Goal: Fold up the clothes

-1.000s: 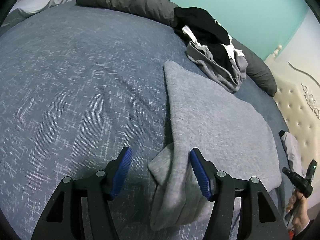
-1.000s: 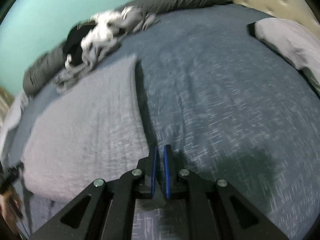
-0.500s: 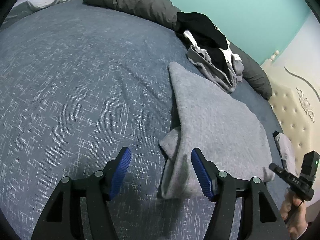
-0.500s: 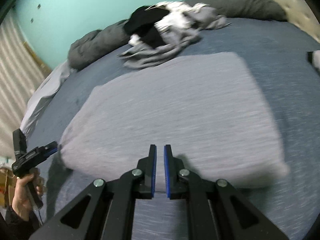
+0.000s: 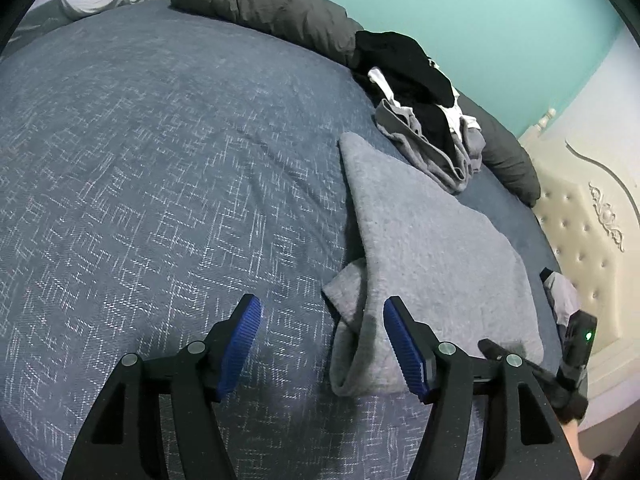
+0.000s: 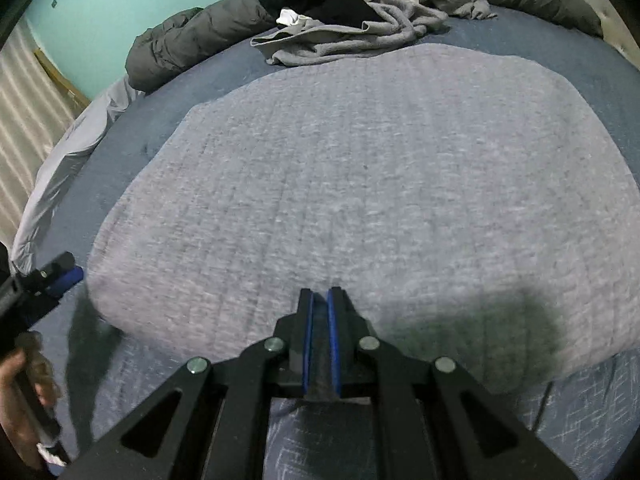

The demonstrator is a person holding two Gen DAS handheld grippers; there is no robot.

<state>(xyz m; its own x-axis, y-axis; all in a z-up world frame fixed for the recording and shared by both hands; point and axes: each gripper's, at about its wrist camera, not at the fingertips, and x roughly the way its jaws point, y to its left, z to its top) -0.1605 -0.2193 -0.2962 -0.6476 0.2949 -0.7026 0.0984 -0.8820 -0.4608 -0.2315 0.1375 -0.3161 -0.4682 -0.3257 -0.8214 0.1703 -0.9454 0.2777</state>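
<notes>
The bed (image 5: 140, 160) has a blue-grey cover with little white scratchy lines woven in. On it lies a soft, fuzzy grey garment (image 5: 432, 248), folded into a flat, thick shape. One loose flap (image 5: 348, 320) sticks out from under its near corner. Behind it is a messy heap of clothes (image 5: 420, 112), black, white and grey, all tangled, so the pieces are hard to tell apart. A puffy dark grey quilt (image 5: 260, 8) is bunched along the green wall (image 5: 500, 20).

The left gripper (image 5: 322, 344) has its ridged blue pads wide apart, holding nothing. One pad sits just beside the flap, but touching is hard to judge.

The right gripper (image 6: 320, 308) is nearly closed with nothing between the pads. It hangs over the garment's near edge, which looks blurry.
</notes>
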